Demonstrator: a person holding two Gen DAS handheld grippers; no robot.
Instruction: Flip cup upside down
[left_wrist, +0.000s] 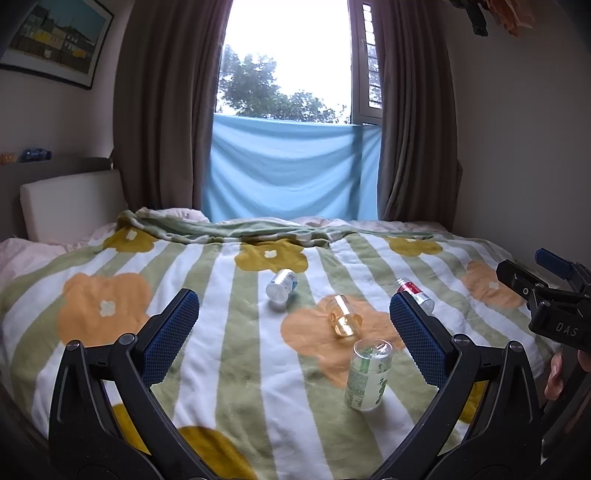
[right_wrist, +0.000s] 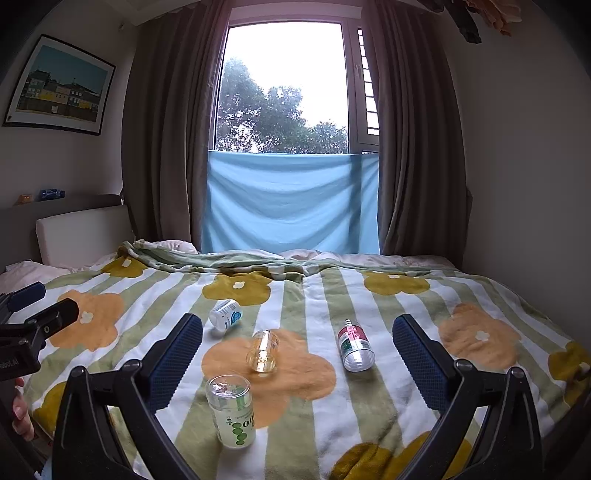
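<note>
A glass cup with green print (left_wrist: 367, 374) (right_wrist: 231, 410) stands on the flowered blanket with its base up, nearest to me. An amber glass cup (left_wrist: 343, 315) (right_wrist: 263, 350) lies on its side on an orange flower. A white cup with blue print (left_wrist: 281, 284) (right_wrist: 225, 314) lies on its side farther back. A cup with red and green print (left_wrist: 415, 291) (right_wrist: 354, 345) lies on its side to the right. My left gripper (left_wrist: 293, 325) is open and empty above the blanket. My right gripper (right_wrist: 297, 350) is open and empty; its body shows at the left wrist view's right edge (left_wrist: 546, 299).
The flowered blanket (left_wrist: 229, 369) (right_wrist: 406, 295) covers a bed. A padded headboard (left_wrist: 70, 199) stands at the left. Brown curtains and a blue cloth (right_wrist: 291, 203) hang over the window behind the bed. A wall runs along the right side.
</note>
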